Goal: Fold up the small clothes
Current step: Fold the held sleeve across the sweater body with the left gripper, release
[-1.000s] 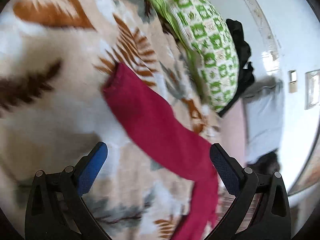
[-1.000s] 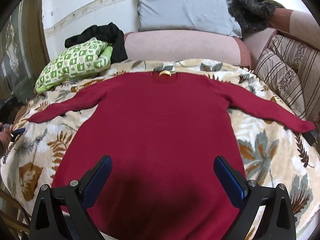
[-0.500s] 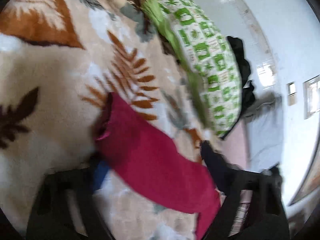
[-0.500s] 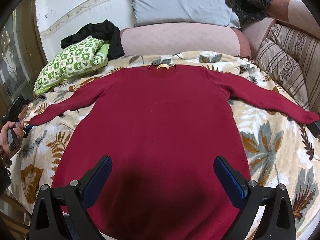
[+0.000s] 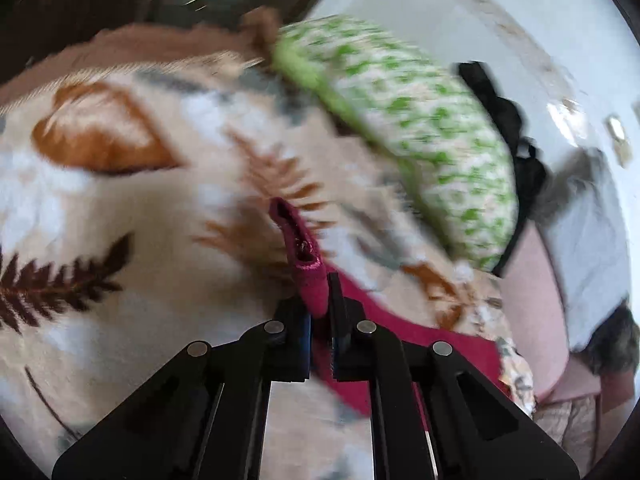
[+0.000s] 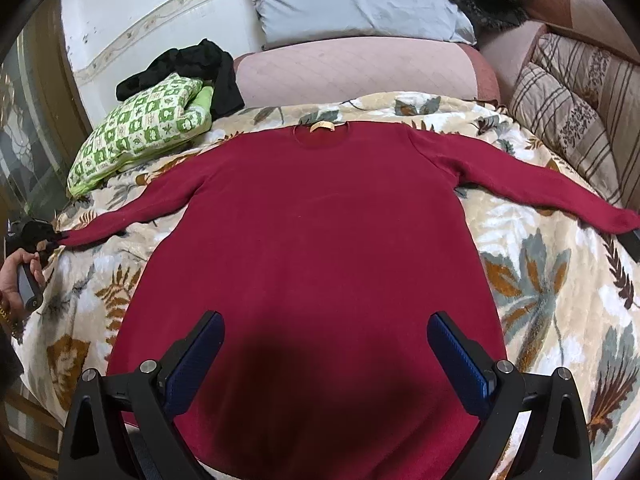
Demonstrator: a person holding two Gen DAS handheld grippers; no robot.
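Gripping the cuff of the sweater's left sleeve (image 5: 310, 276), the left gripper (image 5: 320, 312) has just been closing, and its pads now pinch the red knit, with the cuff's open end poking out past the fingertips. The red sweater (image 6: 320, 240) lies flat and face up on the leaf-print blanket (image 6: 540, 280), neck label toward the pink sofa back (image 6: 360, 68), both sleeves stretched out to the sides. This looks like the very first fold: one sleeve is caught, nothing is folded over yet.

The right gripper (image 6: 324, 356) hangs above the sweater's lower body with its jaws spread wide and nothing between them. The next move probably calls for carrying the pinched cuff inward across the sweater's chest so the sleeve lies over the body, keeping the shoulder from dragging with it; the free gripper could hold the body down or go for the far sleeve.

The left wrist view is heavily smeared, so the green checked pillow (image 5: 420, 136) beyond the cuff is only a blur, and how deep the cuff sits between the pads is hard to judge. In the right wrist view the left gripper is a small dark shape at the sleeve's end, with the person's hand (image 6: 20, 276) cut off by the frame edge. The sweater's hem is hidden below the right gripper's body.
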